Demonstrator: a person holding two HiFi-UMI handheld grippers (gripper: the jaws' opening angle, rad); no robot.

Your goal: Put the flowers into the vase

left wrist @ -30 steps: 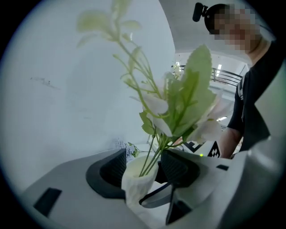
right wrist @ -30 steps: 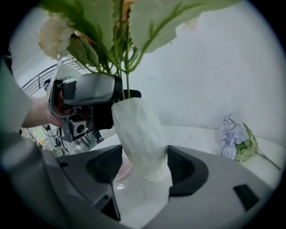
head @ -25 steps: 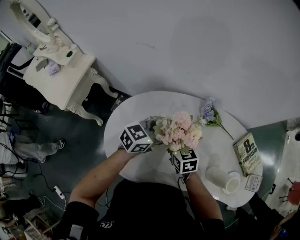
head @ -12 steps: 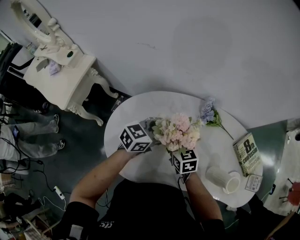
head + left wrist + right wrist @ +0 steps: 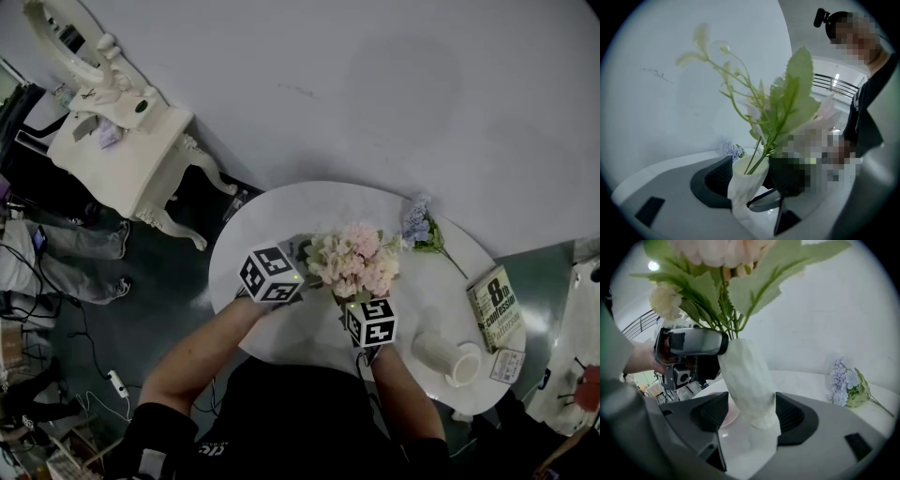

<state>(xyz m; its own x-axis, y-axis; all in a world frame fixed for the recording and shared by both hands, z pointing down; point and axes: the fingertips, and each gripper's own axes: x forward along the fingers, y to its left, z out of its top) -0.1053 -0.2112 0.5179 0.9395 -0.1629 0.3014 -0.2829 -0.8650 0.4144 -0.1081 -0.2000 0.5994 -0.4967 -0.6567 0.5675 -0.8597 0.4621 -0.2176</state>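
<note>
- Two grippers meet under the bouquet in the head view. My left gripper point(image 5: 278, 275) and right gripper point(image 5: 370, 321) flank the pink flowers point(image 5: 354, 261) above the near part of the round white table point(image 5: 281, 211). The blooms hide what they stand in from this angle. A lavender sprig point(image 5: 418, 225) lies loose near the table's far edge. A cup point(image 5: 448, 359) lies on its side at the right, next to a book point(image 5: 494, 307). I judge the sprig light and wiry, so I would pinch it low on the stem, never on the soft head.
- Left gripper view: the jaws are clenched on the vase point(image 5: 743, 187) just under its rim, and the green stems point(image 5: 757, 159) run down into its mouth. Mosaic masks part of one jaw, but the other pad sits flat against the white wall. The neck is narrow, so I judge this hold good for steadying and poor for carrying.
- Right gripper view: the jaws grasp the vase point(image 5: 747, 376) around its lower body, with both pads seemingly against it. The vase leans, and the left gripper point(image 5: 691, 343) shows clamped higher up.
  - The faceted wall looks rigid, smooth and breakable.
  - With the bouquet in, I expect it to be top-heavy.
  - I therefore trust the low grip most and keep the squeeze moderate.
</note>
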